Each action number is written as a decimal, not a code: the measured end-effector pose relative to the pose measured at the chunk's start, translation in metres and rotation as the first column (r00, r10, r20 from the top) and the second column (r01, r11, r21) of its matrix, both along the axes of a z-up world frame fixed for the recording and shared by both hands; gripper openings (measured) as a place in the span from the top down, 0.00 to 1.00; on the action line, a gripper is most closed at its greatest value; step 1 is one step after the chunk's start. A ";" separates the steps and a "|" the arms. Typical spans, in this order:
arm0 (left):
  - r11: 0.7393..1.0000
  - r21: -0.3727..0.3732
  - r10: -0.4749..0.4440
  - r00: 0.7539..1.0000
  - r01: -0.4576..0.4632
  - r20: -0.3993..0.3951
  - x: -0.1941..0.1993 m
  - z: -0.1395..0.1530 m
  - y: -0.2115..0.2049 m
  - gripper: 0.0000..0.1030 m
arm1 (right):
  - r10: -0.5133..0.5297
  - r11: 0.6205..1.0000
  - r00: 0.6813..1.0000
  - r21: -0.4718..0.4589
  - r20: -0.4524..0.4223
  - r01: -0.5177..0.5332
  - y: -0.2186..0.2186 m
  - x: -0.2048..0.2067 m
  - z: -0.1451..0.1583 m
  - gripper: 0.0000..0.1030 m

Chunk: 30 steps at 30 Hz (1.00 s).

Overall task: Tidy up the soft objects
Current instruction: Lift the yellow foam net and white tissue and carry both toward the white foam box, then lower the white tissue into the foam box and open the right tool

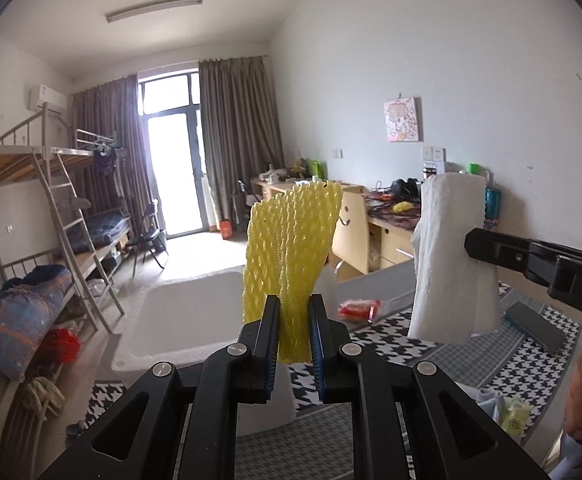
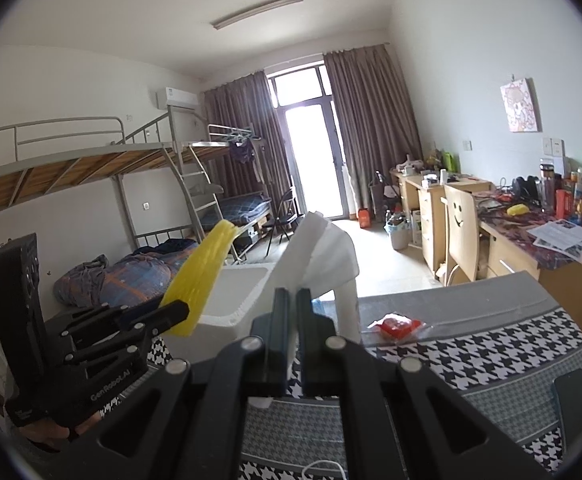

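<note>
Both grippers are raised above a table, each holding something soft upright in the air. The left gripper (image 1: 294, 320) has its fingers pinched narrowly on the lower end of a yellow foam net (image 1: 291, 256), a stretchy mesh sleeve with a diamond pattern that fans out upward. To its right, the right gripper (image 2: 294, 312) is clamped tight on a folded white foam sheet (image 2: 319, 256), thin, crinkled and drooping. A white foam box (image 2: 235, 292) sits open below them. The table carries a black-and-white houndstooth cloth (image 2: 491, 364), with a small red packet (image 2: 399, 326) lying on it. Behind are metal bunk beds (image 2: 91, 168), brown curtains and cluttered wooden desks (image 2: 503, 240).
</note>
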<state>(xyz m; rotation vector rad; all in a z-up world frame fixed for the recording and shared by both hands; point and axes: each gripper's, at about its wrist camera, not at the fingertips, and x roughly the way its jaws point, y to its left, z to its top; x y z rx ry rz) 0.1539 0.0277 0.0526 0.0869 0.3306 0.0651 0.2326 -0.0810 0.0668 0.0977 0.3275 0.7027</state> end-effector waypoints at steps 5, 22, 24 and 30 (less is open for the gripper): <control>0.999 -0.006 0.045 0.999 -0.045 0.004 0.004 0.004 0.011 0.85 | 0.030 1.000 1.000 0.002 0.002 -0.030 0.010 0.003 0.006 0.94; 0.987 -0.039 0.154 0.988 -0.153 0.026 0.012 0.013 0.044 0.85 | 0.080 0.996 0.996 -0.051 0.029 -0.078 0.059 0.021 0.025 0.94; 0.985 -0.049 0.164 0.986 -0.163 0.023 0.013 0.014 0.049 0.85 | 0.079 0.995 0.996 -0.057 0.030 -0.077 0.064 0.022 0.025 0.94; 0.981 -0.048 0.191 0.981 -0.190 0.018 0.016 0.014 0.056 0.85 | 0.102 0.993 0.995 -0.065 0.016 -0.101 0.076 0.028 0.027 0.94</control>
